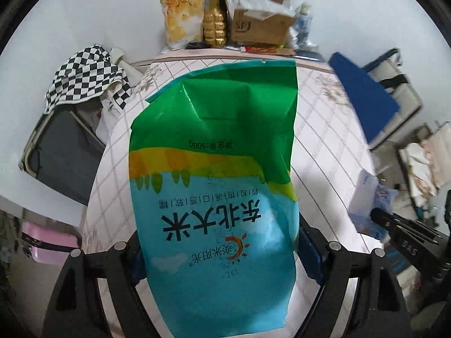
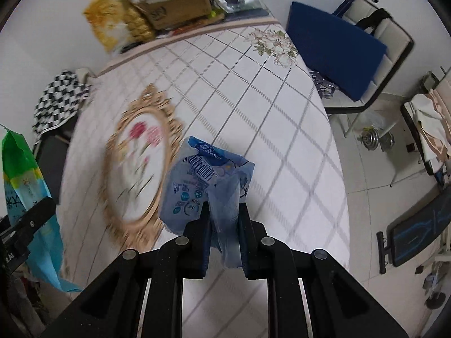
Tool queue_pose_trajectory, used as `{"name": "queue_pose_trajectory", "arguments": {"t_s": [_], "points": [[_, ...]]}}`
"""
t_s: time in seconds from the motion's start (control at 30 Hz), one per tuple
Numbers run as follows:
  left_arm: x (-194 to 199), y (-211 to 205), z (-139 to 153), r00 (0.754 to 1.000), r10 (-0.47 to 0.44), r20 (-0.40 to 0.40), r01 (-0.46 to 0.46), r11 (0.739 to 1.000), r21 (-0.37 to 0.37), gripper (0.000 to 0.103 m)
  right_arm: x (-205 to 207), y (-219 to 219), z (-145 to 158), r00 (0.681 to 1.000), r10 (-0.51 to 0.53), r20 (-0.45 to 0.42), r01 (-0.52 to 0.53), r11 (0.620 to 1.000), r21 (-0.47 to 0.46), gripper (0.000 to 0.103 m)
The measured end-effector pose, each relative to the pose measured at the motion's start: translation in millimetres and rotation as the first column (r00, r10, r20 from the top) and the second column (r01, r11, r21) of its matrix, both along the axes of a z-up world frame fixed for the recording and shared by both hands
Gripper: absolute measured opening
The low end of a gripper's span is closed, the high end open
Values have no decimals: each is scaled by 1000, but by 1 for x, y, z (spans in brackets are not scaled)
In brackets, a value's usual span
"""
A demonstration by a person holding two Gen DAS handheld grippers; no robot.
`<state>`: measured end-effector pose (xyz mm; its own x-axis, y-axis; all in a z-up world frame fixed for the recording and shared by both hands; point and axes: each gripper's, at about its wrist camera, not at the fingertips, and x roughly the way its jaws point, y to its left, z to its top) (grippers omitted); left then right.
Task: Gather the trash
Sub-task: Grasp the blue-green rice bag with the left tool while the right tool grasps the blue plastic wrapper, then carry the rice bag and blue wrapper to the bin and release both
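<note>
My left gripper (image 1: 217, 242) is shut on a large green and blue rice bag (image 1: 214, 169), held upright above the table and filling the middle of the left wrist view. The bag also shows at the left edge of the right wrist view (image 2: 25, 186). My right gripper (image 2: 224, 214) is shut on a crumpled blue plastic wrapper (image 2: 203, 180) with a barcode, held above the table's near end. The wrapper and the right gripper show at the right of the left wrist view (image 1: 366, 205).
The table (image 2: 253, 90) has a checked cloth with a gold oval frame print (image 2: 135, 163). At its far end stand a cardboard box (image 1: 259, 25), a gold bottle (image 1: 215, 22) and a yellow bag (image 1: 183, 11). A blue chair (image 2: 335, 48) stands right, a checkered cloth (image 1: 84, 76) left.
</note>
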<state>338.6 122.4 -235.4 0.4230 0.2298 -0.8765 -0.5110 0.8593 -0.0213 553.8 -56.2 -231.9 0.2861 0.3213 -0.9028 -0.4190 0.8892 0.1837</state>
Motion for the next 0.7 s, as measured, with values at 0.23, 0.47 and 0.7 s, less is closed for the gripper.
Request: {"name": "queue_pose_trajectory", "arguments": {"t_s": [0.23,0.47,0.7], "points": [[-136,-41,10,990,-139,35,140,989,-38,83,-173,-44,33,998,-48,36,46,998,36,18],[-239,-65,-38,977,-207,-61,193,965,-177,83,-339,-101,-8,988,-113,-104,116,993,22,18],[-293,-96,-142,950,-239,-199,163,928,-336,83,-431,-147,-132,931,-156,-331,140,987,-73,18]]}}
